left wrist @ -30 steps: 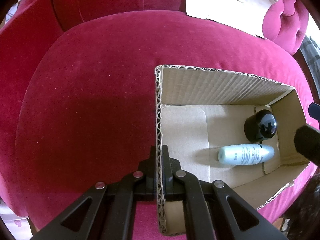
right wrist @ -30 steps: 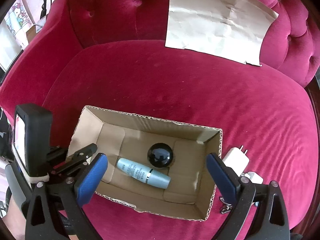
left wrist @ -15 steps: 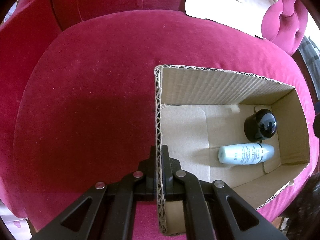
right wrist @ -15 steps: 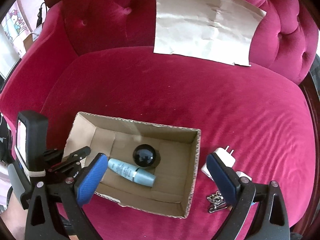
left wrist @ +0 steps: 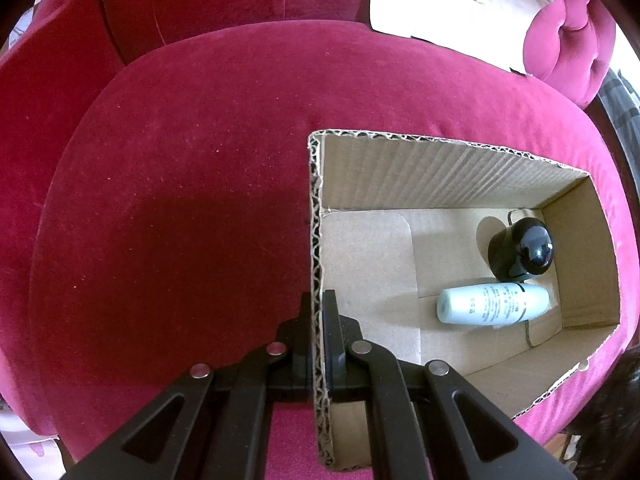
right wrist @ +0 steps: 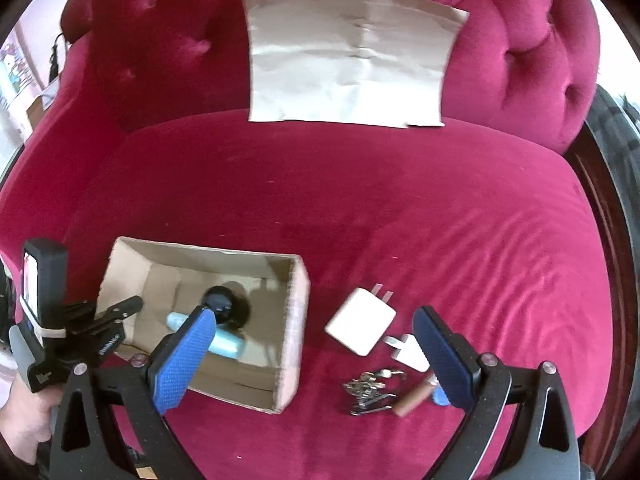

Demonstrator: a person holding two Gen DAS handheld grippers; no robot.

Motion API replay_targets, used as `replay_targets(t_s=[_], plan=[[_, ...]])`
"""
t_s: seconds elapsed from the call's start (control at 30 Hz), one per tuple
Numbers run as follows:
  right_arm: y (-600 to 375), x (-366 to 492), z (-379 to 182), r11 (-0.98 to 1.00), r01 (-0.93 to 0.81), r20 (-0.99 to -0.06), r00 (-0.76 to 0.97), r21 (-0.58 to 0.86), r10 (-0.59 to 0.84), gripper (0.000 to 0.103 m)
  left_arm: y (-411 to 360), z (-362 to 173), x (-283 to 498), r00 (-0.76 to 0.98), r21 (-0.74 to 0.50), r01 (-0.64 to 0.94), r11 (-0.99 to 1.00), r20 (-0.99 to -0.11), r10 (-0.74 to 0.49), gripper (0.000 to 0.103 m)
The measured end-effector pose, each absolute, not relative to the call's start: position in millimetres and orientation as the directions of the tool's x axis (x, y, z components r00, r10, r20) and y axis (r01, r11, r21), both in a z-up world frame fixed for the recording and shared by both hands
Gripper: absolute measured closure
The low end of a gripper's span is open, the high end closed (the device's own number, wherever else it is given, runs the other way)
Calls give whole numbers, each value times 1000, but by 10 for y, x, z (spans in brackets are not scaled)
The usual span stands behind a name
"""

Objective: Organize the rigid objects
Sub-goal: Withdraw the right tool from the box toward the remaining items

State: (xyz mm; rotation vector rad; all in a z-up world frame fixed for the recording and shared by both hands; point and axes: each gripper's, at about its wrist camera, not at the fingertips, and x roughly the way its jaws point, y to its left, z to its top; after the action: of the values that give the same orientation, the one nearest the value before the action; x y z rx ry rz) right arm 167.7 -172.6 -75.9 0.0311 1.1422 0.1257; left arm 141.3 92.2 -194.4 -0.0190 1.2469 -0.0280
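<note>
An open cardboard box (left wrist: 440, 172) (right wrist: 296, 304) sits on a red velvet sofa seat. Inside lie a pale blue bottle (left wrist: 492, 304) (right wrist: 228, 344) and a black round-topped object (left wrist: 520, 252) (right wrist: 224, 304). My left gripper (left wrist: 318, 308) (right wrist: 120, 312) is shut on the box's left wall. My right gripper (right wrist: 316, 344) is open and empty above the seat, right of the box. Between its fingers lie a white charger (right wrist: 360, 326), a smaller white plug (right wrist: 408, 354), a bunch of keys (right wrist: 368, 390) and a brown stick-like object (right wrist: 414, 398).
A sheet of brown paper (right wrist: 348, 56) (left wrist: 452, 0) leans on the tufted sofa back. The seat's right edge meets a dark wooden frame (right wrist: 616, 240). A small blue thing (right wrist: 440, 396) lies by the right finger, partly hidden.
My right gripper has moved right and back from over the box, bringing the charger, plug and keys between its fingers. The left gripper keeps its hold on the box wall.
</note>
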Motion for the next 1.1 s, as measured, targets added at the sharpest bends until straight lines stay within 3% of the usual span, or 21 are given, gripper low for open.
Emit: replay_targets(t_s=[1.1], plan=[[-2971,1491,-1457,981,187,-959,285,54,-2,2,823,-1865,1347,329,-9,1,1000,-944,-9,100]])
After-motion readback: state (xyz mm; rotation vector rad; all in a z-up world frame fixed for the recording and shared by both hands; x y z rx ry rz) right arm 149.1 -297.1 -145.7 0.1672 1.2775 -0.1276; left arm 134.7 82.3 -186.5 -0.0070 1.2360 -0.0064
